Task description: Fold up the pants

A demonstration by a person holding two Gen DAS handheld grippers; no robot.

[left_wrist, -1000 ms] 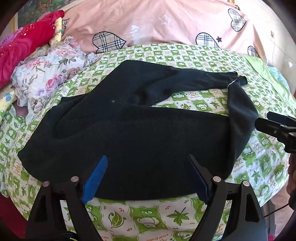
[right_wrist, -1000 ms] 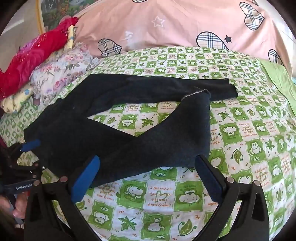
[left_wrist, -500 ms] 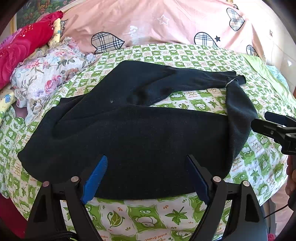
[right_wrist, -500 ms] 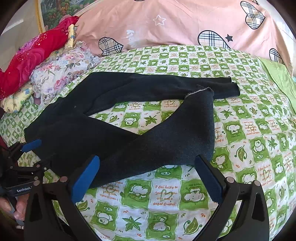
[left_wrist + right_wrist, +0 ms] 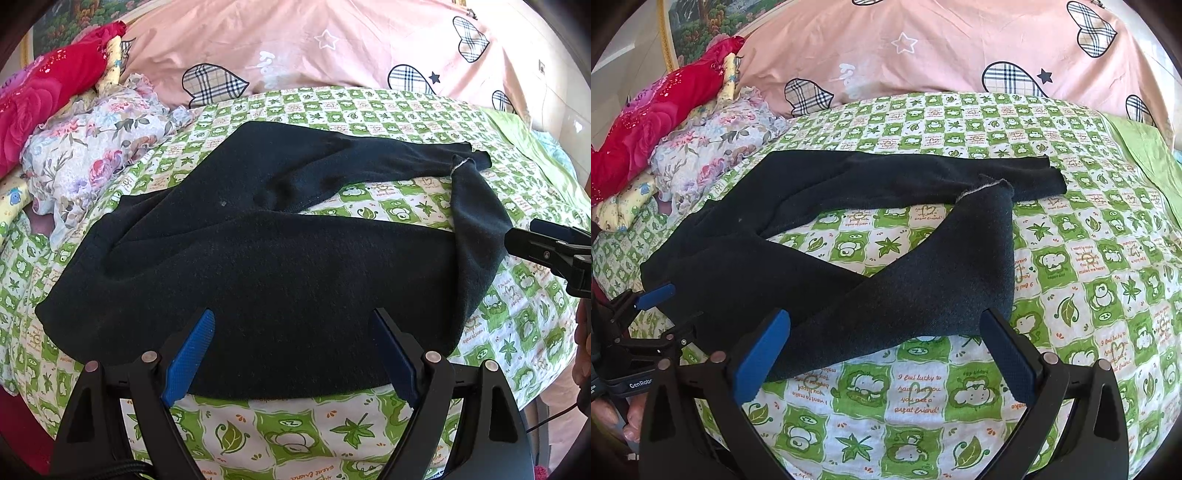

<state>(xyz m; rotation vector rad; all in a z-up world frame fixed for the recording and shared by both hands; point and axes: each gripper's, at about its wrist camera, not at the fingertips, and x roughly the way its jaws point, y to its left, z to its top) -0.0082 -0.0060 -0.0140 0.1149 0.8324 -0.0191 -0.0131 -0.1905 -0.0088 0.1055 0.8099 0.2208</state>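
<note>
Black pants lie spread on the green-and-white patterned bed sheet, waist to the left and legs to the right, with the near leg bent back so its cuff rests on the far leg. They also show in the right wrist view. My left gripper is open and empty over the near edge of the waist part. My right gripper is open and empty at the near edge of the bent leg. The right gripper shows at the right edge of the left wrist view. The left gripper shows at the left of the right wrist view.
A pink quilt with plaid hearts lies across the back of the bed. A floral cloth and a red cushion are piled at the left. A plain green cloth lies at the right. The bed's front edge is just under both grippers.
Both grippers have drawn back and up a little, so the pants sit slightly farther away in both views. The pants have not moved. Both grippers stay open.
</note>
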